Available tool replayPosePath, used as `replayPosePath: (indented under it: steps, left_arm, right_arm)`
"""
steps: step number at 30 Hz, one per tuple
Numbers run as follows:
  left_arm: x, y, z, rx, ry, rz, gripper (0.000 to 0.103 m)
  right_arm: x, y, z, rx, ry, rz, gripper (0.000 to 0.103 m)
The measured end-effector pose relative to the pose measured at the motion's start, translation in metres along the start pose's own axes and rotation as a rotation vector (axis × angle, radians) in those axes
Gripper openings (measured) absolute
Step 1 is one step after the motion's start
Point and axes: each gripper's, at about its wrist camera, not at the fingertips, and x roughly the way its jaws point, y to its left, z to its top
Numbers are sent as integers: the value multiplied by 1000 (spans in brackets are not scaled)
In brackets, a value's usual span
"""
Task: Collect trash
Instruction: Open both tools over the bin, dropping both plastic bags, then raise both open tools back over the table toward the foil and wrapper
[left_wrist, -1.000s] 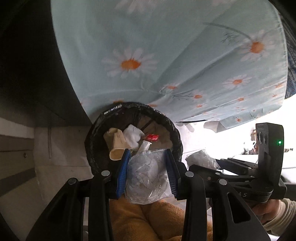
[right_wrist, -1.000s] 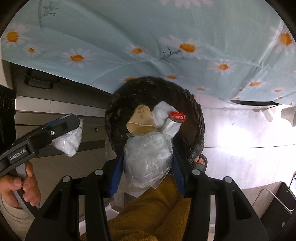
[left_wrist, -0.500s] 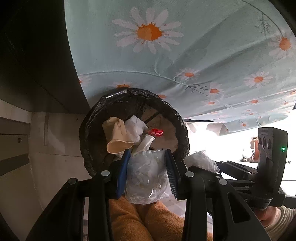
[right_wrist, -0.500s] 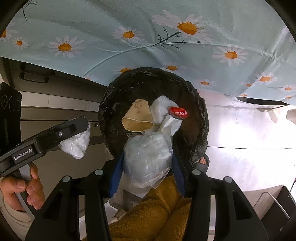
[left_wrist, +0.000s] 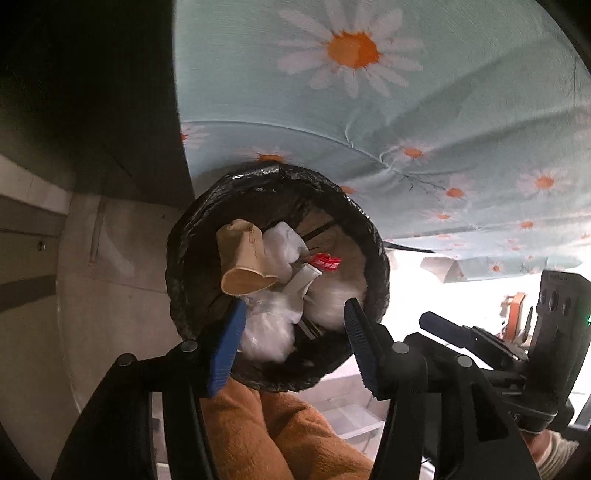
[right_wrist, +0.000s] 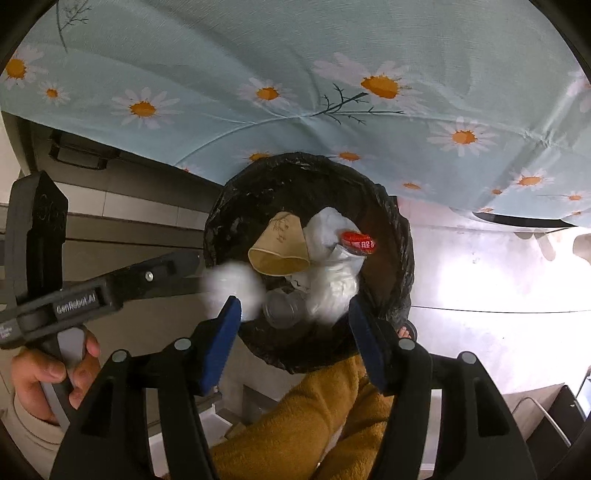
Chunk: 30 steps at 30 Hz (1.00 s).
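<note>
Left gripper (right_wrist: 201, 266), marked "GenRobot.AI", and right gripper (right_wrist: 295, 328): jaws just opened, nothing held, above black-lined bin (right_wrist: 229, 229); bags (right_wrist: 332, 288) inside.

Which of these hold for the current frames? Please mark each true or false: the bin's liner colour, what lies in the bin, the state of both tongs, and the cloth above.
1. The trash bin has a black liner. True.
2. A tan paper cup lies in the bin. True.
3. The right tongs are clamped on a clear bag. False: their jaws have just been opening and nothing is pinched between them.
4. The left tongs stand open over the bin. True; their jaws have just been opening.
5. The cloth above the bin is plain red. False: it is light blue with daisies.
</note>
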Motion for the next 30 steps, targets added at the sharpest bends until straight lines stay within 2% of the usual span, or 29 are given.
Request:
replayPosePath:
  steps: [8, 17, 24, 30]
  left_arm:
    - [-35, -16, -4, 28, -30, 4, 53]
    - [-90, -26, 0, 63, -61, -33, 53]
    - [-133, -40, 2, 141, -93, -70, 53]
    - [-177, -48, 12, 257, -166, -82, 53]
  right_arm:
    - [-42, 12, -8, -6, -33, -3, 61]
    - [-83, 38, -10, -10, -80, -25, 61]
    - [-116, 62, -10, 5, -126, -16, 61]
    - [-153, 76, -6, 32, -231, -17, 62]
